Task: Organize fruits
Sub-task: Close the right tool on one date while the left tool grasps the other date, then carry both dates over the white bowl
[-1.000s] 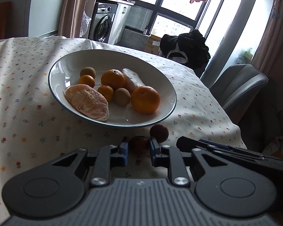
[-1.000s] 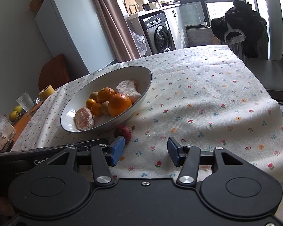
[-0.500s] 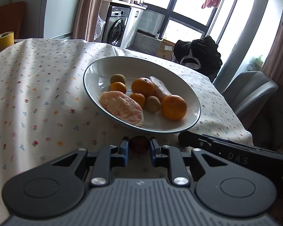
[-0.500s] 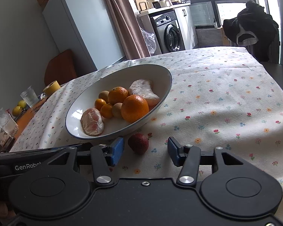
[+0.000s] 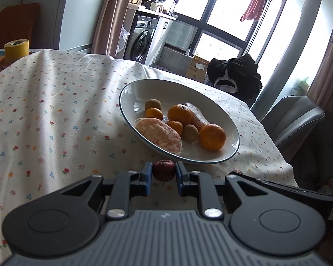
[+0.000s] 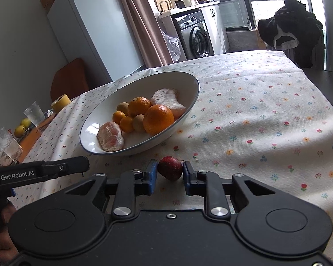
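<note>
A white bowl (image 5: 157, 90) on the flowered tablecloth holds oranges (image 5: 212, 137), small kiwis and peeled pomelo pieces (image 5: 159, 136). My left gripper (image 5: 163, 173) is shut on a dark red lychee (image 5: 163, 168), just before the bowl's near rim. In the right wrist view the same bowl (image 6: 166, 82) lies ahead to the left. My right gripper (image 6: 169, 173) has its blue pads (image 6: 152, 173) pressed on both sides of a second red lychee (image 6: 170, 167) that rests on the cloth. The left gripper's body (image 6: 44, 169) pokes in from the left.
A yellow tape roll (image 5: 16, 49) and drinking glasses (image 6: 34, 116) stand at the table's far left end. A grey chair (image 5: 295, 119) sits past the right table edge, and dark clothes (image 5: 235, 77) hang behind. Bare cloth (image 6: 266, 122) stretches right of the bowl.
The right gripper moved forward to the second lychee and closed from wide open onto it. The left gripper, still holding its lychee, drew back and to the left of the bowl.
</note>
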Tool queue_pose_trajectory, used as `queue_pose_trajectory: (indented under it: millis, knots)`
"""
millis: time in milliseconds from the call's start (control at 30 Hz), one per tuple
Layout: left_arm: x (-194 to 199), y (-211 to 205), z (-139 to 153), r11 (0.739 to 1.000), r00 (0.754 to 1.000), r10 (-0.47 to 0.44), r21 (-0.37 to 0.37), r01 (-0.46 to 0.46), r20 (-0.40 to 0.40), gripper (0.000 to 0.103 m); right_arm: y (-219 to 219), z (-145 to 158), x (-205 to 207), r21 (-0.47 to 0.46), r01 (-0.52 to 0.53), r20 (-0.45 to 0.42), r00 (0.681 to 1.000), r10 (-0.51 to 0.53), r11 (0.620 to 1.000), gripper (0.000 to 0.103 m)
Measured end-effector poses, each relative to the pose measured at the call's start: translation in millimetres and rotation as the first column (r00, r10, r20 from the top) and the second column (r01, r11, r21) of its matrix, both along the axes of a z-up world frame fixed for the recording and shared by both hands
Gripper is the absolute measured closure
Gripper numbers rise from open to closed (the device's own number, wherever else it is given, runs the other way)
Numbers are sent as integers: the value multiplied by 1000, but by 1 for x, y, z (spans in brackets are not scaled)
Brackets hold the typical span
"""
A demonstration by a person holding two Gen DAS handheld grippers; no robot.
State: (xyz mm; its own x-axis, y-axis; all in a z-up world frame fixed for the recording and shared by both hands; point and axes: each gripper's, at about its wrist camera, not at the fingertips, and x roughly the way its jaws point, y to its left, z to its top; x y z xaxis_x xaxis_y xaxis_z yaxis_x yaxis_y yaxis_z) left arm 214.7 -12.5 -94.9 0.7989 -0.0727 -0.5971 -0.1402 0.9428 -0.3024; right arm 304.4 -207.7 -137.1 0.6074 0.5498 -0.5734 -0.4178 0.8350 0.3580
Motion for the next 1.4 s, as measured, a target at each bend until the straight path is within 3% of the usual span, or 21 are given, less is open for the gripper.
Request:
queue_pose_trajectory:
  millis: [400,1133,1200,1267,1400]
  knots:
    - [-17,10,18,1000,999,25,-2,-25,45,82,-9,25,-17,25,14,56,998,-15,1000,80]
    - [-1,34,40,998,995,58,2,-58,81,82,29,49,6,29,-49,88,995,47,998,80]
    - [1,36,43,998,995,60,1,-60,85,82,33,54,9,31,-65,96,993,62,997,78]
    - [3,37,45,998,994,62,1,-62,89,82,36,61,10,34,-70,120,991,65,997,64]
    - [8,37,48,998,994,58,5,-59,94,82,34,70,14,40,-60,139,989,54,997,61]
